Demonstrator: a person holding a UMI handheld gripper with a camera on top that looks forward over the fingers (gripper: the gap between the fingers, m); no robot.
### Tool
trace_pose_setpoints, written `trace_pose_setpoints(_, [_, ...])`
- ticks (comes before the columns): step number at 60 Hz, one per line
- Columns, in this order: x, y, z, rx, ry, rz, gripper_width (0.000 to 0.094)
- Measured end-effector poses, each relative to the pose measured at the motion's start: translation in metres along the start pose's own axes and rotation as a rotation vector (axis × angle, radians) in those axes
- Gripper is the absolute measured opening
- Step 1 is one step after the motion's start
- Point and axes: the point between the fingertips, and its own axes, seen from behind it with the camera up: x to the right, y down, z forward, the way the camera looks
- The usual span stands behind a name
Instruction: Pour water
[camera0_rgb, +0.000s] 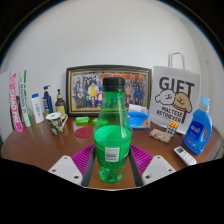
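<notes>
A green plastic bottle (112, 125) with a black cap and a white label stands upright between my fingers, filling the middle of the gripper view. My gripper (112, 158) is shut on its lower body, with the magenta pads (80, 158) pressing against both sides. The bottle's base shows just above the brown wooden table (40, 145); I cannot tell whether it rests on the table or hangs slightly above it. A blue cup (138, 118) peeks out right behind the bottle, on its right side.
A framed photo (95, 88) leans on the wall at the back. Beside it stands a white gift bag (175, 98), then a blue spray bottle (199, 128) and a remote (185, 155). Small bottles (40, 103) and a mug (56, 122) crowd the left.
</notes>
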Motion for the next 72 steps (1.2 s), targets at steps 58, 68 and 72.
trace_pose_setpoints(58, [-0.038,-0.165,0.063,0.055,0.286,-0.778,0.0360])
trace_pose_setpoints(68, [-0.080,-0.198,0.101,0.054,0.382,-1.209,0.0361])
trace_pose_setpoints(72, [-0.096,-0.202,0.115,0.050,0.407,-1.344,0.0361])
